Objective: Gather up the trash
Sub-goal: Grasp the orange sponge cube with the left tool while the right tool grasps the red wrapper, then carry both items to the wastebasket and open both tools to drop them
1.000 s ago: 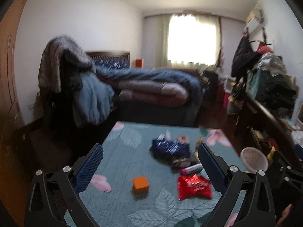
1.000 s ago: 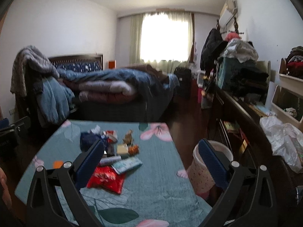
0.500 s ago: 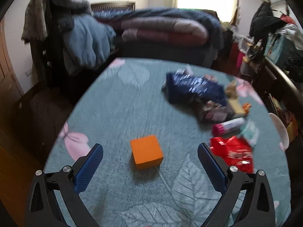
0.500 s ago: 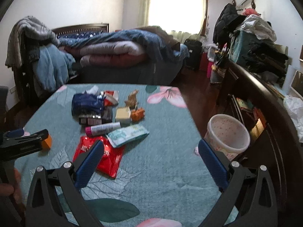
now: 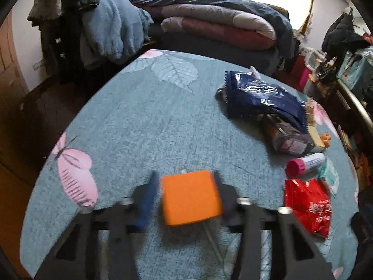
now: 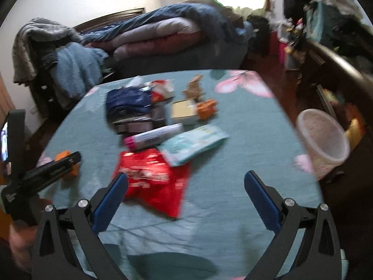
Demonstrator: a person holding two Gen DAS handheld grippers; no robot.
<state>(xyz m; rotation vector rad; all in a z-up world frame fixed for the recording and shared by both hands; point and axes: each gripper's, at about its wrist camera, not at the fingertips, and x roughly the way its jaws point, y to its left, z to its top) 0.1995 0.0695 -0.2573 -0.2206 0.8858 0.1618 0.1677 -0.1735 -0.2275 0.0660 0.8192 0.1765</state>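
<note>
My left gripper (image 5: 186, 191) has its fingers closed against both sides of an orange box (image 5: 191, 197) on the teal table (image 5: 144, 121). In the right wrist view the left gripper (image 6: 70, 161) shows at the left with the orange box (image 6: 61, 156) between its fingers. My right gripper (image 6: 185, 184) is open and empty above a red snack bag (image 6: 151, 179). Beyond it lie a pale green packet (image 6: 193, 144), a pink-capped tube (image 6: 153, 136), a dark blue bag (image 6: 128, 100), a cream box (image 6: 183, 112) and small orange trash (image 6: 206, 108).
A pale waste bin (image 6: 324, 137) stands on the floor off the table's right edge. A bed with piled quilts (image 5: 216, 23) and a chair draped with clothes (image 5: 105, 30) stand behind the table. A dark cluttered cabinet (image 6: 338, 65) runs along the right wall.
My left gripper has moved down and forward to the orange box and closed around it. My right gripper has tilted down and come closer to the red bag, still open.
</note>
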